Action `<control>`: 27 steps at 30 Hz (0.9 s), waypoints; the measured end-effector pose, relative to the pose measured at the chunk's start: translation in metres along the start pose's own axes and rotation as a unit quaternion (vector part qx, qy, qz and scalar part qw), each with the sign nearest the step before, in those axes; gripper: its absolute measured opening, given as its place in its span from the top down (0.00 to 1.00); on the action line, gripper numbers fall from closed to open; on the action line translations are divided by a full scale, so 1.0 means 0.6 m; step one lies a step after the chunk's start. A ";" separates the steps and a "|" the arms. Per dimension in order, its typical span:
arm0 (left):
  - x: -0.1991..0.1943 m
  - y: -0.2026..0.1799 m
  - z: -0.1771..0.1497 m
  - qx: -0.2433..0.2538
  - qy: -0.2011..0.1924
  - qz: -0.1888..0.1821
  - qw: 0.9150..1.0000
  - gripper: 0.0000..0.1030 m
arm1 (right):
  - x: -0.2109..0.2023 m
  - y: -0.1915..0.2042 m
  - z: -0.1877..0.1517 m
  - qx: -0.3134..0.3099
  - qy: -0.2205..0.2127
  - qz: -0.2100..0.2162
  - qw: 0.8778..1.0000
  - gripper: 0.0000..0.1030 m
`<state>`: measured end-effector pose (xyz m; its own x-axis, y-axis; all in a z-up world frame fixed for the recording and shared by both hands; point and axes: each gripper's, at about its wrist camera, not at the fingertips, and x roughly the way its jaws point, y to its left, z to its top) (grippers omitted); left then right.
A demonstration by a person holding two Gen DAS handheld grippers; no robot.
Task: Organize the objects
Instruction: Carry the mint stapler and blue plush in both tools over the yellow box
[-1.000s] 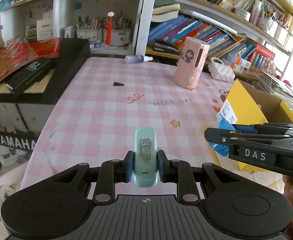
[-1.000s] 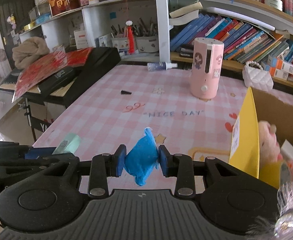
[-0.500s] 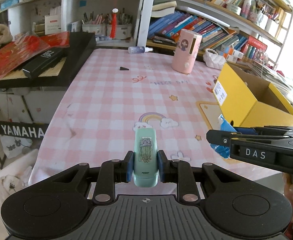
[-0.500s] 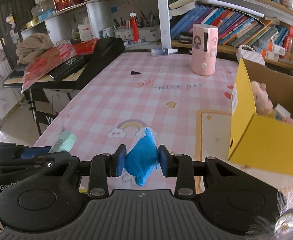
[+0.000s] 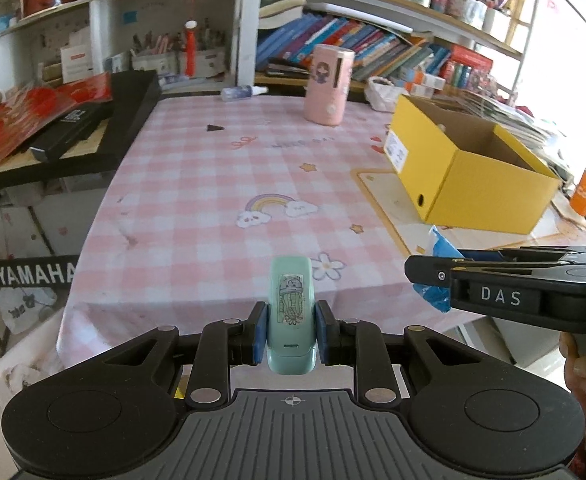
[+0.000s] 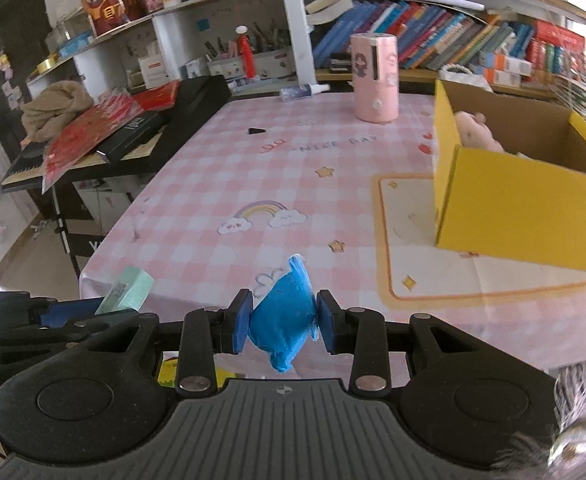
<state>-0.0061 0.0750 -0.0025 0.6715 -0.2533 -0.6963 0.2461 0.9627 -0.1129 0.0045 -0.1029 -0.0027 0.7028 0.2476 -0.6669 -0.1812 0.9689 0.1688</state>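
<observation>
My left gripper (image 5: 289,334) is shut on a mint-green case with a jellyfish sticker (image 5: 290,308), held in the air off the table's near edge. My right gripper (image 6: 283,322) is shut on a blue crumpled packet (image 6: 283,316), level with the left one and to its right; it shows in the left wrist view (image 5: 493,286) with the packet (image 5: 439,248). The mint case also shows in the right wrist view (image 6: 127,290). An open yellow cardboard box (image 5: 489,184) stands on the right of the pink checked table (image 5: 213,184), with a pink soft toy (image 6: 475,132) inside.
A pink cylinder (image 5: 329,84) stands at the table's far side, a small spray bottle (image 5: 243,92) lies behind it, and a small black cone (image 5: 214,128) lies far left. A black keyboard (image 5: 93,136) with red packets is left of the table. Bookshelves (image 5: 373,40) line the back.
Both grippers have pulled back from over the table to beyond its near edge, still holding their objects. The yellow box now lies farther ahead to the right.
</observation>
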 end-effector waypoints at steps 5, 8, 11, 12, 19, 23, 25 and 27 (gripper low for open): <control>-0.002 -0.016 -0.003 0.015 -0.001 -0.018 1.000 0.78 | -0.022 -0.011 -0.015 0.014 -0.005 -0.018 1.000 0.68; 0.000 -0.027 -0.004 0.022 0.001 -0.029 0.999 0.78 | -0.033 -0.020 -0.023 0.021 -0.005 -0.029 0.999 0.68; 0.004 -0.039 -0.005 0.031 0.004 -0.041 0.999 0.78 | -0.043 -0.030 -0.030 0.029 -0.006 -0.041 0.999 0.68; 0.006 -0.043 -0.006 0.034 0.005 -0.044 0.998 0.78 | -0.046 -0.034 -0.032 0.031 -0.006 -0.045 0.999 0.68; 0.023 -0.082 0.000 0.061 0.013 -0.071 0.995 0.78 | -0.063 -0.068 -0.049 0.053 -0.006 -0.069 0.996 0.68; 0.036 -0.109 0.009 0.080 0.016 -0.088 0.993 0.78 | -0.074 -0.095 -0.054 0.072 -0.009 -0.087 0.994 0.68; 0.043 -0.126 0.014 0.091 0.017 -0.098 0.991 0.78 | -0.080 -0.110 -0.056 0.081 -0.011 -0.097 0.992 0.68; 0.050 -0.144 0.017 0.103 0.019 -0.109 0.989 0.78 | -0.086 -0.129 -0.057 0.092 -0.014 -0.108 0.990 0.68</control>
<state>0.0001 -0.0170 -0.0062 0.5617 -0.4450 -0.6975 0.5216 0.8449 -0.1190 -0.0412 -0.1905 -0.0061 0.7308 0.0323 -0.6819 0.1013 0.9827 0.1551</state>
